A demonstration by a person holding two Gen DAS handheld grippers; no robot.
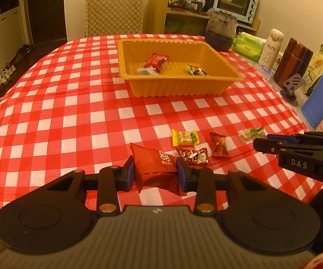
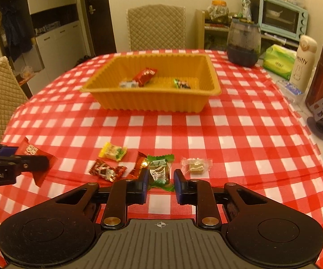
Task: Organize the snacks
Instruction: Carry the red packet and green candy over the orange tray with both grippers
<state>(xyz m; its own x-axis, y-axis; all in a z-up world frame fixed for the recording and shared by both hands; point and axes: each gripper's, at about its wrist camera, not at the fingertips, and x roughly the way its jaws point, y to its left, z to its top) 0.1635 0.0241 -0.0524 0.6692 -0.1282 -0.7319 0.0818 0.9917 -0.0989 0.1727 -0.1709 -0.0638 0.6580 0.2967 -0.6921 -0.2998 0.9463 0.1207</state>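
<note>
The left gripper [image 1: 155, 174] clenches a red snack packet [image 1: 154, 168] at lower centre, the right gripper [image 2: 160, 185] grasps a green-ended candy [image 2: 160, 170], and the orange tray [image 2: 152, 103] sits upper centre.

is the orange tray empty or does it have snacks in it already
Not empty. The orange tray holds a few wrapped snacks: a red packet, a pale one beside it, and a green-and-dark candy.

The left tongs [image 1: 155, 171] angle downward near the bench's front edge, clamped on a red packet. The right tongs [image 2: 160, 182], beside them, pinch a green-ended sweet.
</note>
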